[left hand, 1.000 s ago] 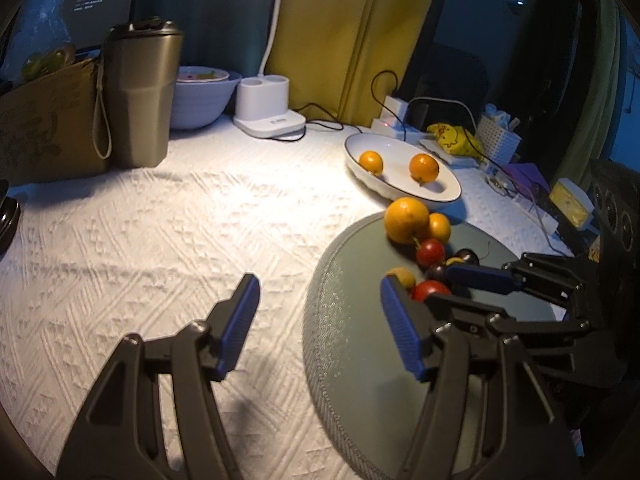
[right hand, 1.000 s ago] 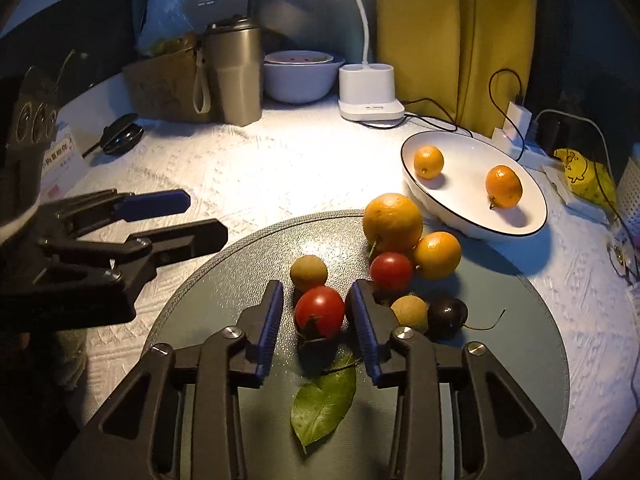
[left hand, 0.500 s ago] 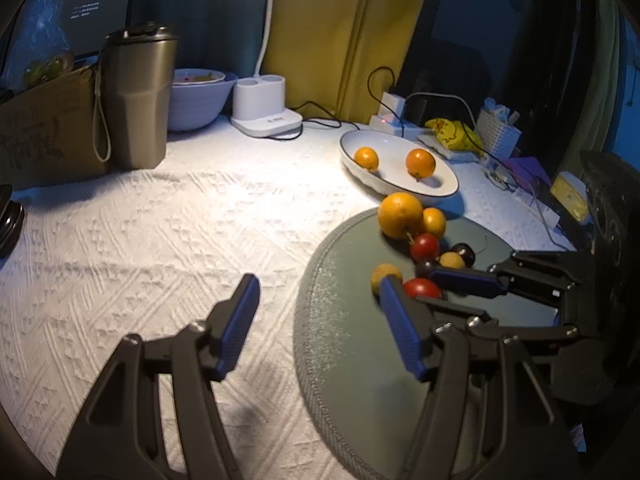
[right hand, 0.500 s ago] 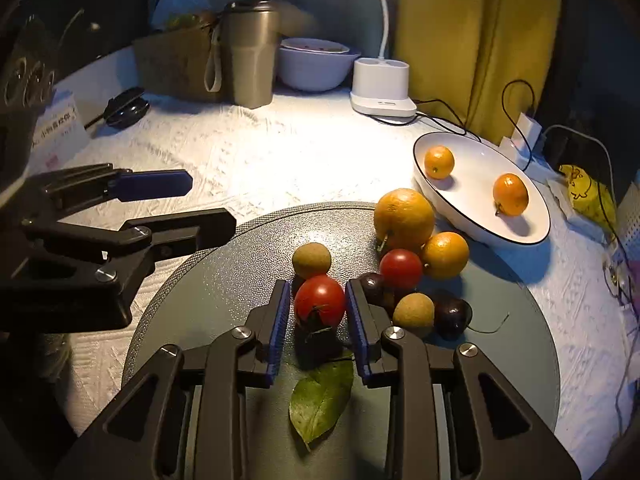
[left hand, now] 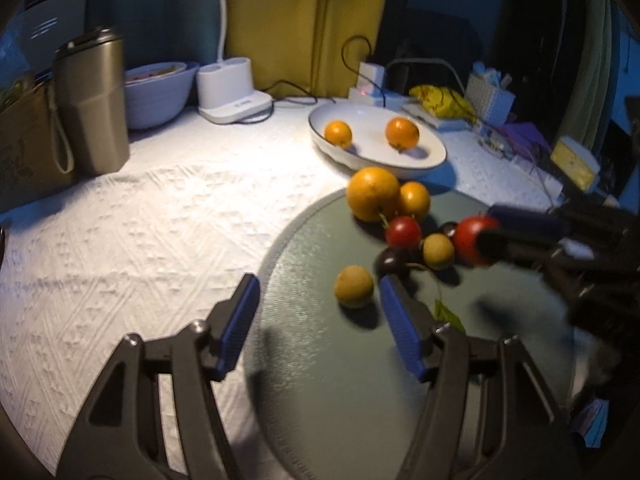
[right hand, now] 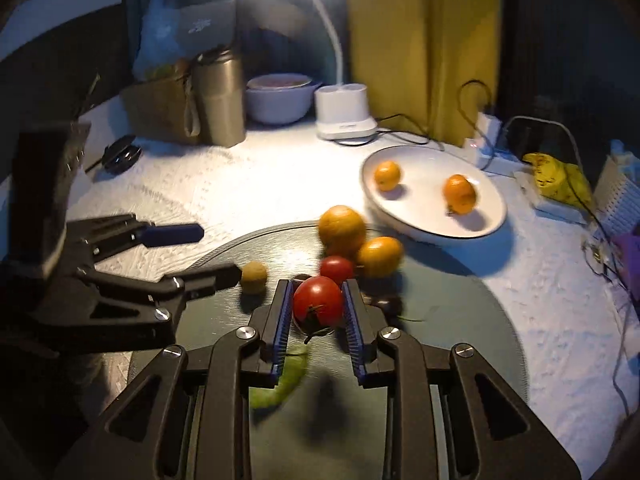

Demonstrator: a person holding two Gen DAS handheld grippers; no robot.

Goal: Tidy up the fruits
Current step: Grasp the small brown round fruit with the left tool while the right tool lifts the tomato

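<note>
**Fingers on the right clamp a red tomato; left pair gapes over the mat**

Fingers of the left gripper (left hand: 318, 320) stand apart with nothing between them, poised over the near-left edge of the round grey mat (left hand: 320, 380). Just ahead of the right-hand finger (left hand: 400, 328) lies a small yellow-brown fruit (left hand: 354, 286), untouched. Beyond it cluster a dark plum (left hand: 390, 262), a second red tomato (left hand: 403, 232), another yellow-brown fruit (left hand: 438, 251), a large orange (left hand: 373, 193) and a smaller orange (left hand: 414, 200). Farther back, a white plate (left hand: 424, 160) on the white-clothed surface (left hand: 160, 220) carries two small oranges.

To the right, the right gripper (right hand: 316, 306) is closed on the red tomato (right hand: 318, 306), both blue pads pressing its sides, raised clear of the mat. Below its fingers lies a green leaf (right hand: 280, 384).
</note>
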